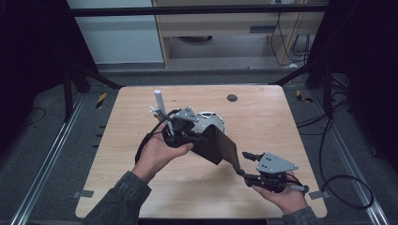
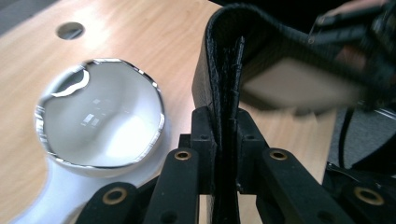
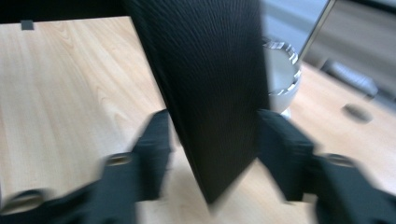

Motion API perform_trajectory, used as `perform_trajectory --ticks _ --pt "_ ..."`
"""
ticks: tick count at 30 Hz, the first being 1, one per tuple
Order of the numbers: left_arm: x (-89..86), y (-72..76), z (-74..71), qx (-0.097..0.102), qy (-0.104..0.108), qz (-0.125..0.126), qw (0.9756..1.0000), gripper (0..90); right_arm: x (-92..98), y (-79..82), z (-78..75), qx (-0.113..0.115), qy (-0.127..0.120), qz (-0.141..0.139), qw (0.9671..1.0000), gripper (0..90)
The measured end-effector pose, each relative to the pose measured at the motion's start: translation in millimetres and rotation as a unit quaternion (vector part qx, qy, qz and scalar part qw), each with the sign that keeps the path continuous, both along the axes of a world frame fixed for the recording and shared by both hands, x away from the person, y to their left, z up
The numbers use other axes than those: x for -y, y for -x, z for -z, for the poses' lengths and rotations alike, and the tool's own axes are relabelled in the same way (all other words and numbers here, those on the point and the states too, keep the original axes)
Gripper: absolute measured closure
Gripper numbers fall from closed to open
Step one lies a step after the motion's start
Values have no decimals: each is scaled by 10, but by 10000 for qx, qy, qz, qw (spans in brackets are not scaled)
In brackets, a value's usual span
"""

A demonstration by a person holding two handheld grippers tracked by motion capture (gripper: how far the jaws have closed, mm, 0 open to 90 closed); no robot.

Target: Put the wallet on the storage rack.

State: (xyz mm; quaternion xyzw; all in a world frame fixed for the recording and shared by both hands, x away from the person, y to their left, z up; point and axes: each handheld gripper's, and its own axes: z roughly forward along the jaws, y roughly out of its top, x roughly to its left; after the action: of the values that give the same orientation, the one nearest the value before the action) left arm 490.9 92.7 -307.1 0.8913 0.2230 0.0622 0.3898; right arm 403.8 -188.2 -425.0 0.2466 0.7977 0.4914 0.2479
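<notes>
A black, textured, folded case [image 1: 219,144] hangs tilted above the middle of the wooden table [image 1: 267,126]. My left gripper [image 1: 202,139] is shut on its folded edge; in the left gripper view the jaws [image 2: 227,126] pinch the doubled layers of the case [image 2: 224,60]. My right gripper [image 1: 242,163] is at the case's lower right corner. In the right gripper view its jaws [image 3: 215,135] stand apart on either side of the case [image 3: 205,70], and the pads do not press on it.
A round mirror [image 1: 211,120] with a chrome rim on a white base [image 2: 100,119] lies just behind the case. A white upright post [image 1: 158,100] stands at the left, and a small round hole [image 1: 232,98] is in the far tabletop. Cables trail off the right.
</notes>
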Motion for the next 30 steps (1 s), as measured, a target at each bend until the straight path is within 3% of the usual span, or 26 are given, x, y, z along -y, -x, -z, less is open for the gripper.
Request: perform_trajectory --ticks 3,5,7,11,14,20,30 --pt "23 -36 -152 146 -124 -56 9998 812 8 -22 165 -187 -52 140 9997 194" --pt "32 -41 -234 253 -193 -96 9994 812 61 -59 271 -327 -120 409 9986 158" --pt "28 -48 -333 307 -87 -143 9994 812 117 -107 333 -514 -174 653 9964 130" --pt "13 -65 -453 411 -35 -208 9989 811 254 -242 487 -1028 -128 1337 9856 93" --pt "-2 -79 -497 467 -31 -273 9985 811 345 -321 589 -1261 30 1735 9767 77" --pt "-55 -97 -548 525 -48 -352 9980 811 412 -402 664 -1598 -92 2033 9660 66" --pt "-157 -187 -654 608 38 -618 9962 811 403 -464 745 -1774 -6 2109 9613 65"
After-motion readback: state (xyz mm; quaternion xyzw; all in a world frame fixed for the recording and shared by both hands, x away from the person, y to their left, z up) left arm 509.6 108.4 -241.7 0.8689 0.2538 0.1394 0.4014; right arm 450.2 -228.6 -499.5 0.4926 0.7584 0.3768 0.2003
